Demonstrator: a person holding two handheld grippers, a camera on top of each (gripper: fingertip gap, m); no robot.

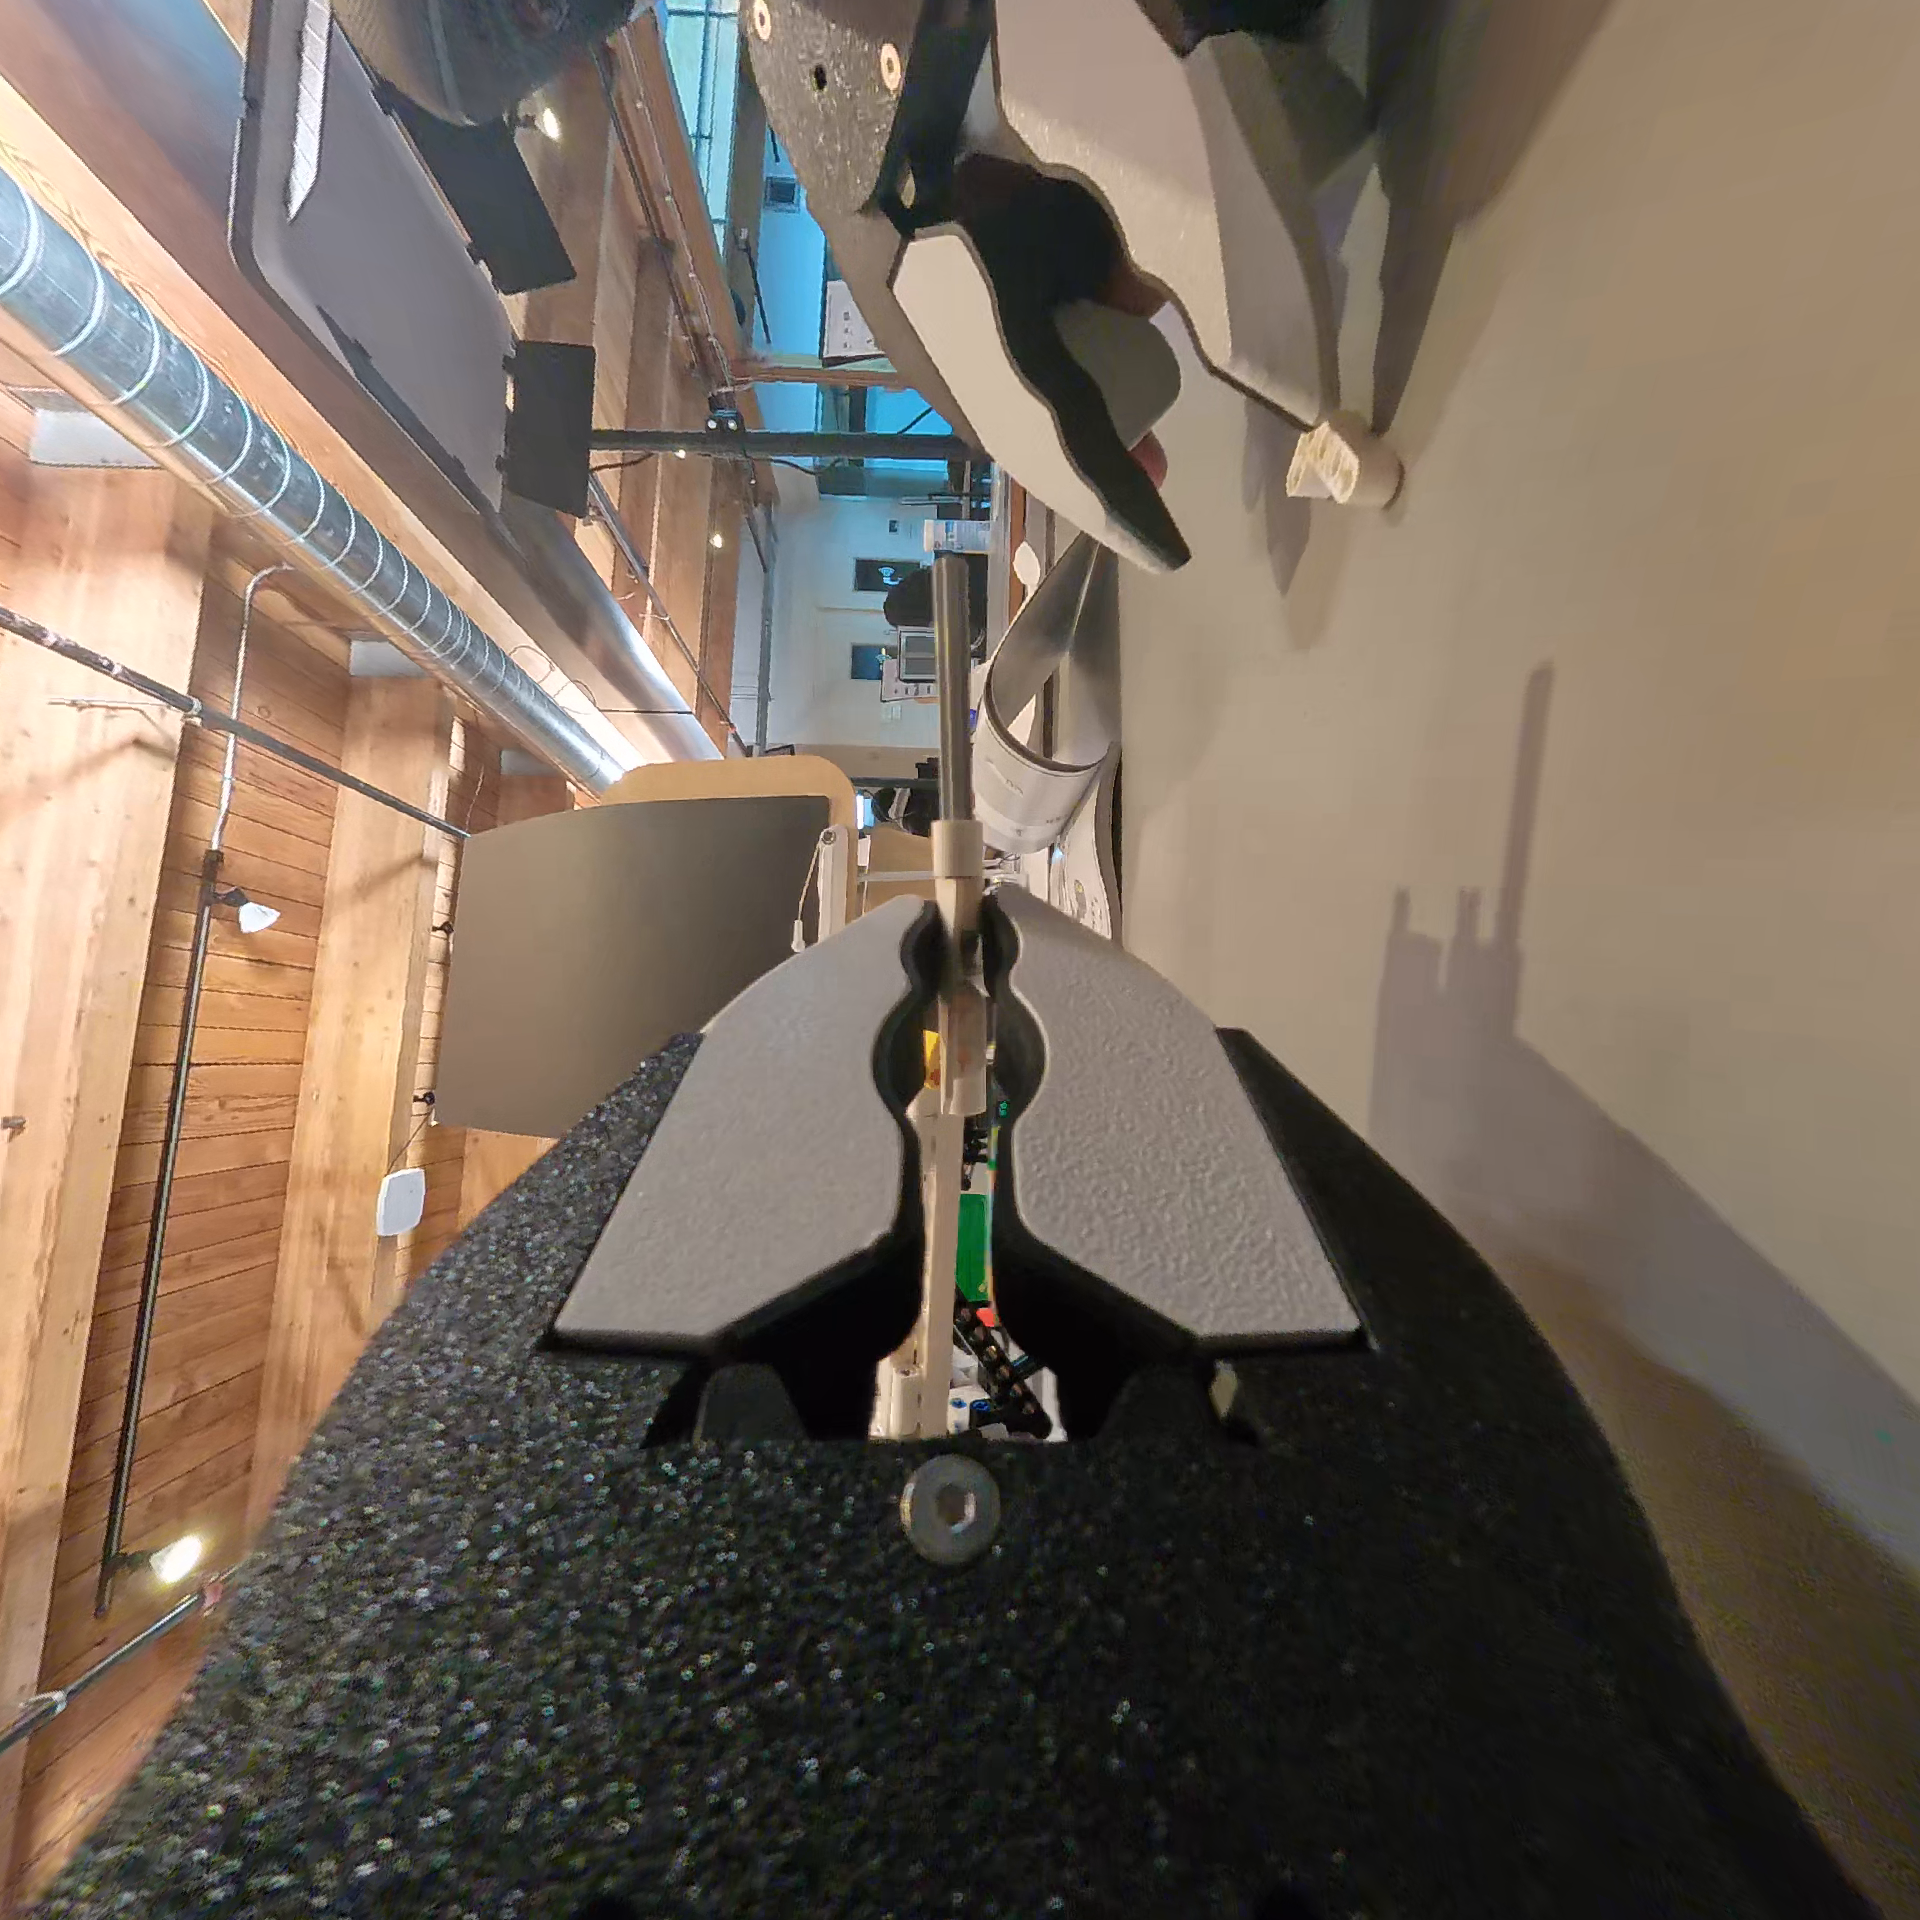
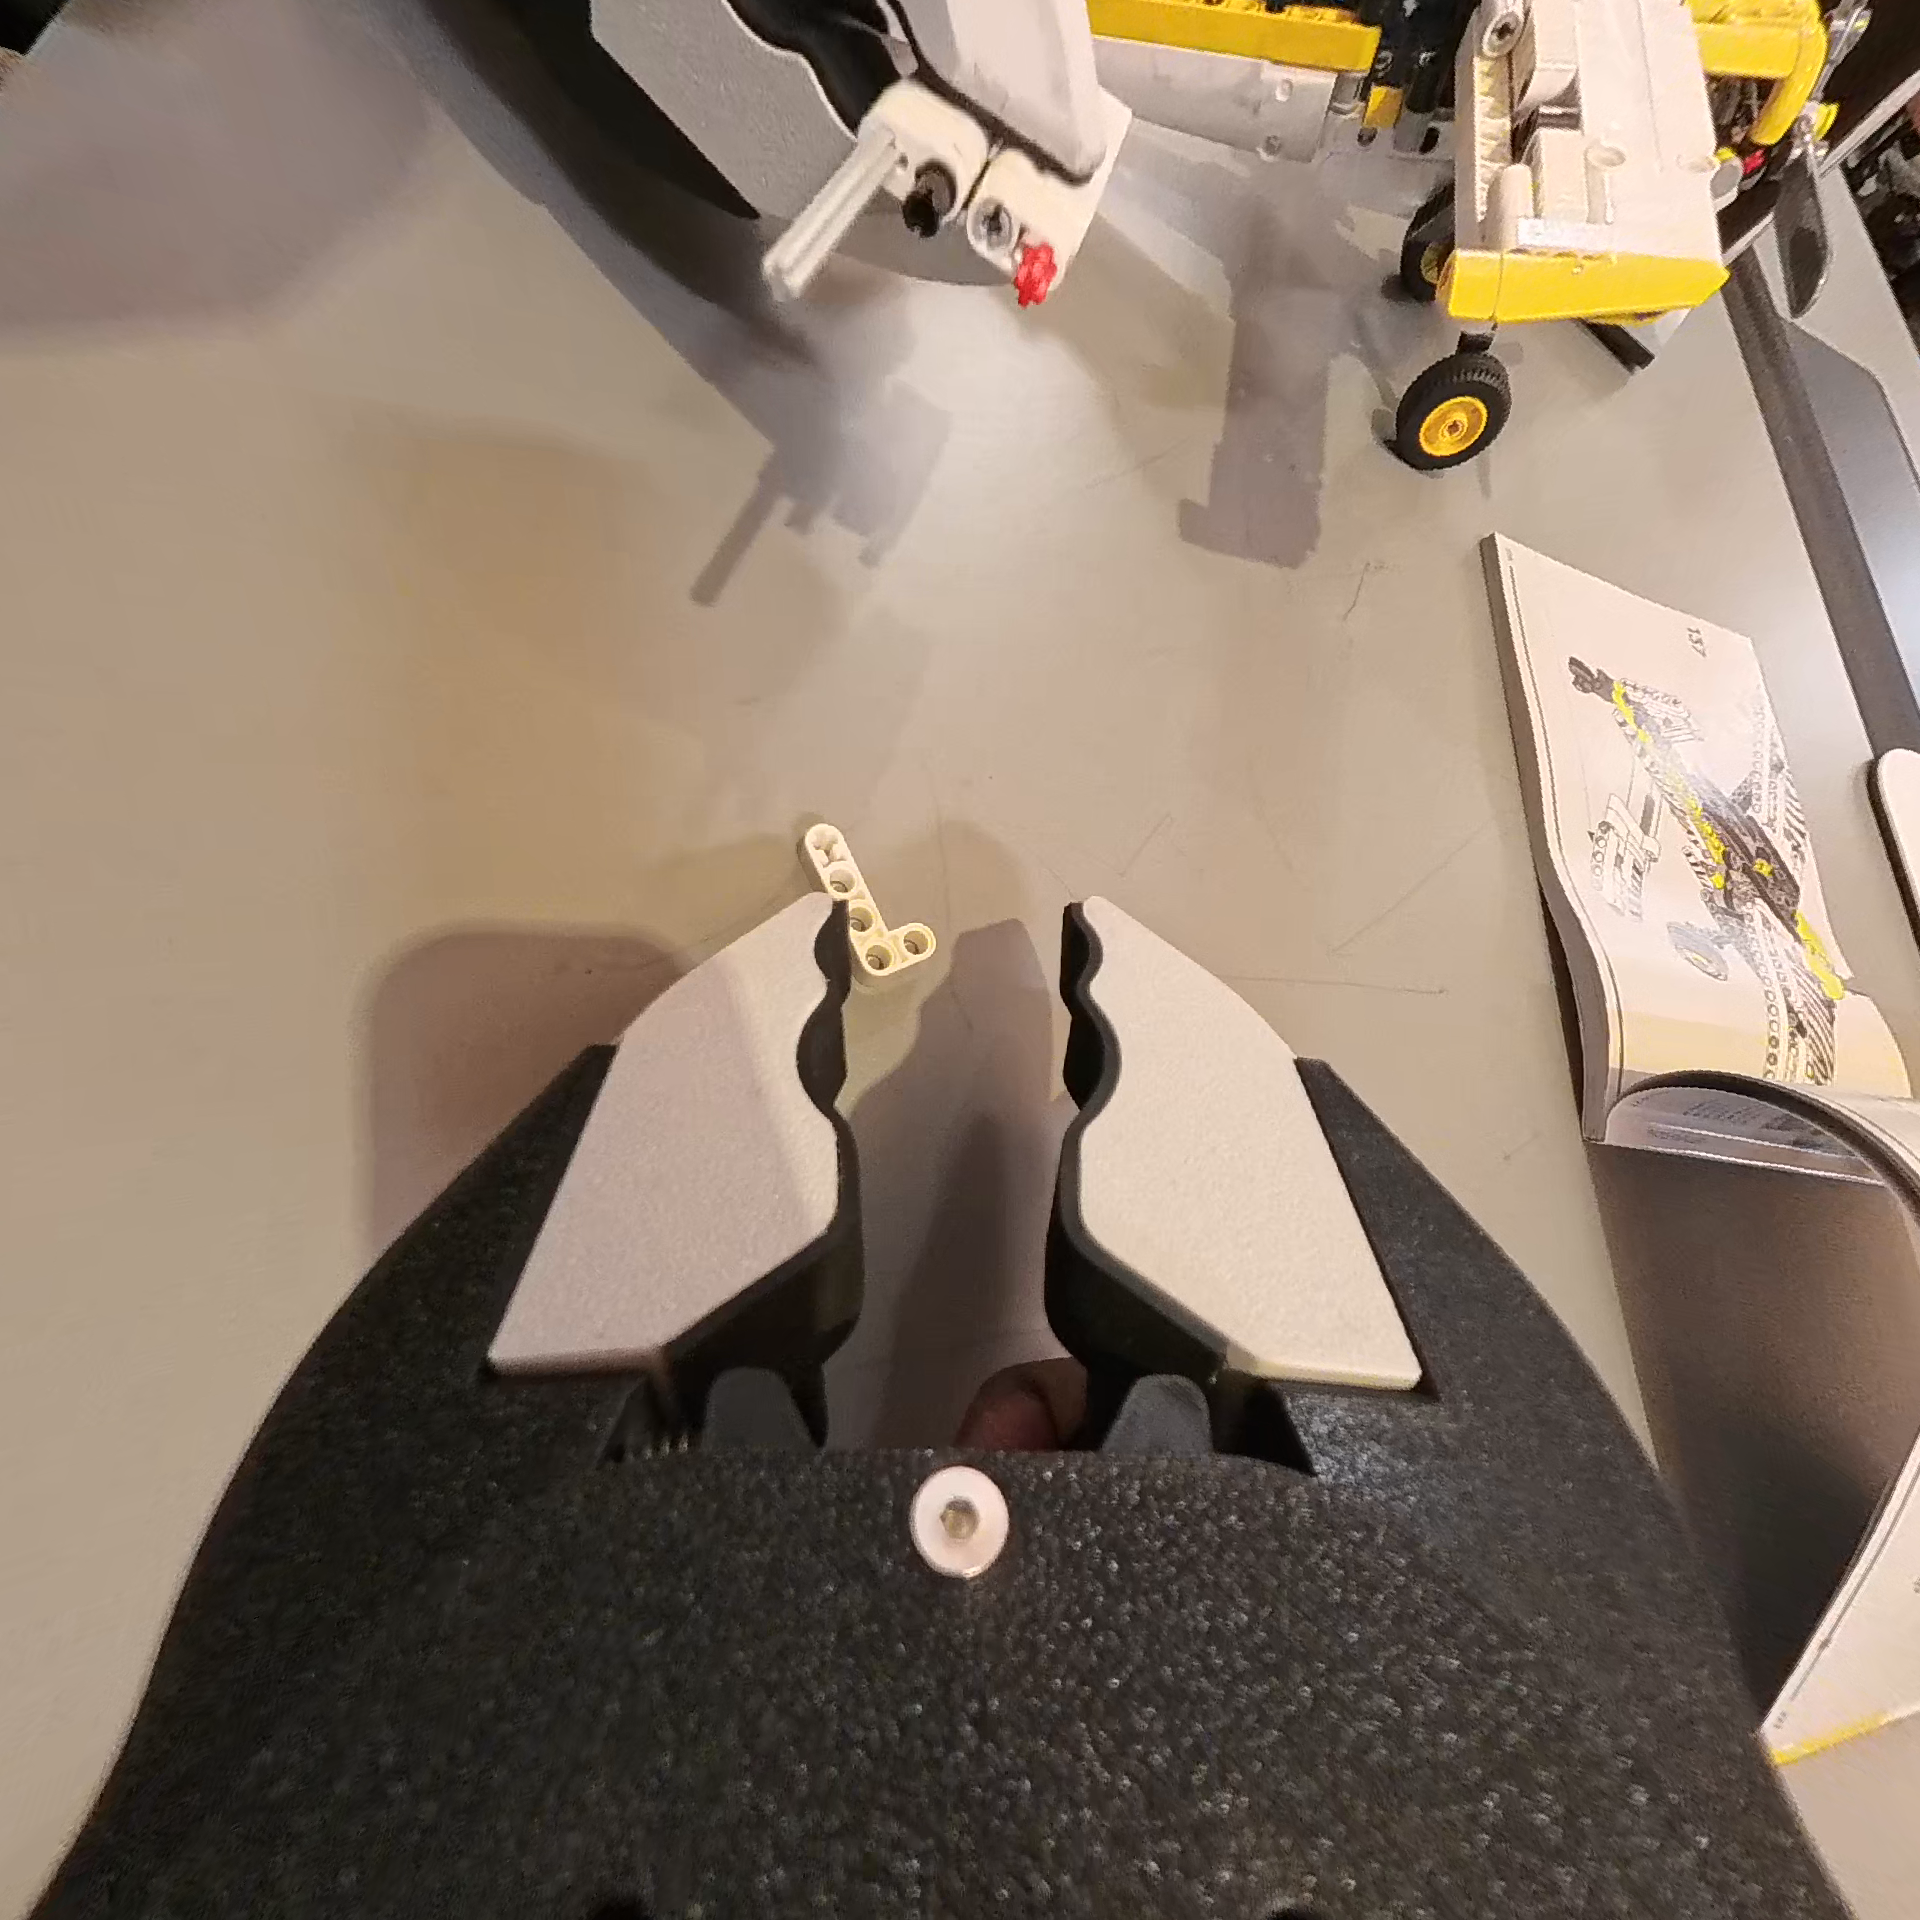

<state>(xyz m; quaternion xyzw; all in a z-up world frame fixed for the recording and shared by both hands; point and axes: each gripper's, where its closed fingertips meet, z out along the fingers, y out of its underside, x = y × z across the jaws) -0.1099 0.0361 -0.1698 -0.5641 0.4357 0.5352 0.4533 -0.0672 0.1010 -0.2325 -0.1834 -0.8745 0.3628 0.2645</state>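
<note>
The desk (image 2: 312,623) lies bare to the left and ahead of the right tool (image 2: 951,925) — wide passage there. A small cream L-shaped piece (image 2: 868,914) lies just beside its left finger. To the right an open booklet (image 2: 1683,852) blocks the edge; at the far side the yellow model (image 2: 1558,208) and the left tool (image 2: 971,166) — shut on a white assembly — crowd the way.

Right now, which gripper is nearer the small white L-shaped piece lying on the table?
Right. The right gripper stands open directly over the L-shaped piece, which lies by its left finger. The left gripper is farther off across the table, holding a small white assembly.
</note>
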